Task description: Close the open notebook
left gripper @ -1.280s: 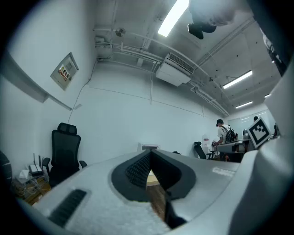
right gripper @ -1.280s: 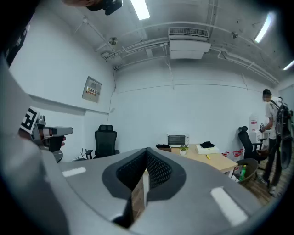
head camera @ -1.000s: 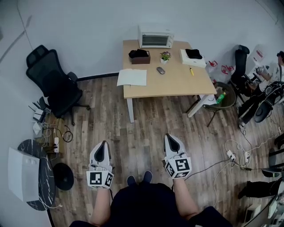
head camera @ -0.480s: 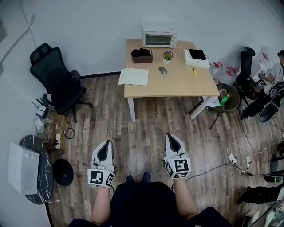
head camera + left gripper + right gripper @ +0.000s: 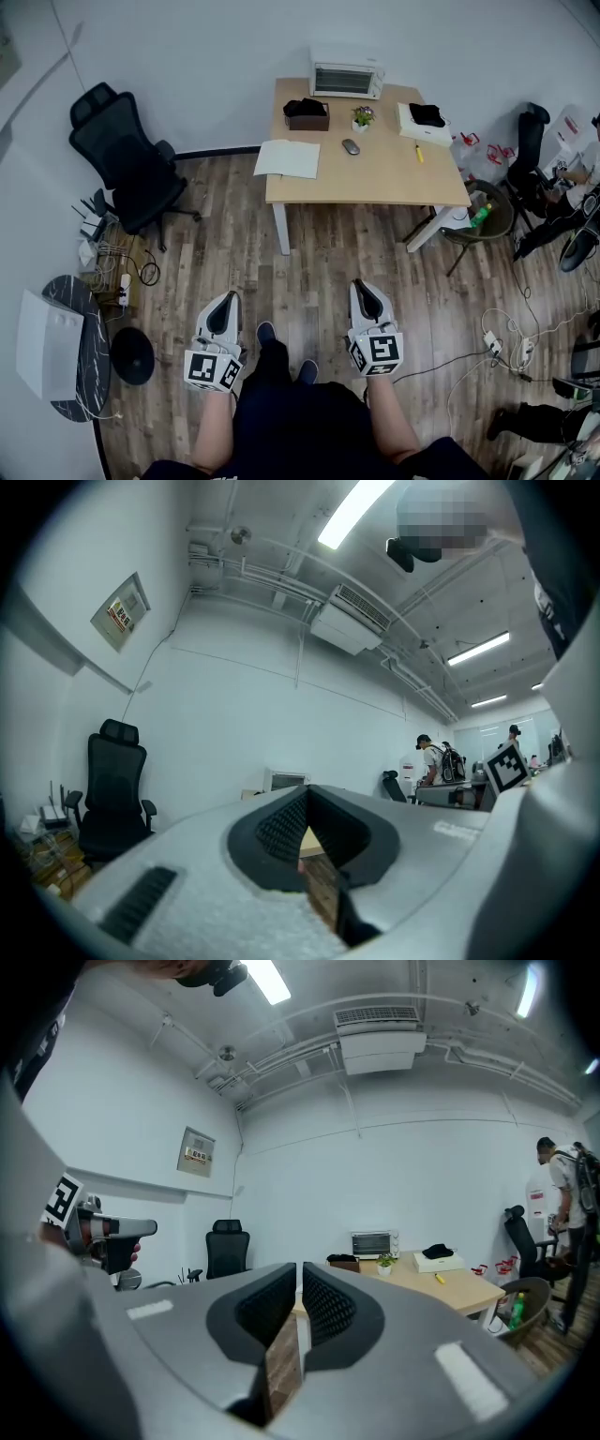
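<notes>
The left gripper (image 5: pixel 225 300) is pointing forward with its jaws pressed together at the tips and nothing between them. The right gripper (image 5: pixel 362 287) is showing only a thin slit between its jaws, likewise empty. Both are hanging low over the dark wood-plank floor (image 5: pixel 309 253), side by side. Well ahead, the open white notebook (image 5: pixel 288 158) is lying flat on the left front corner of the light wooden table (image 5: pixel 375 178) (its left edge is jutting past the tabletop), with a grey computer mouse (image 5: pixel 351 146) near its right side.
</notes>
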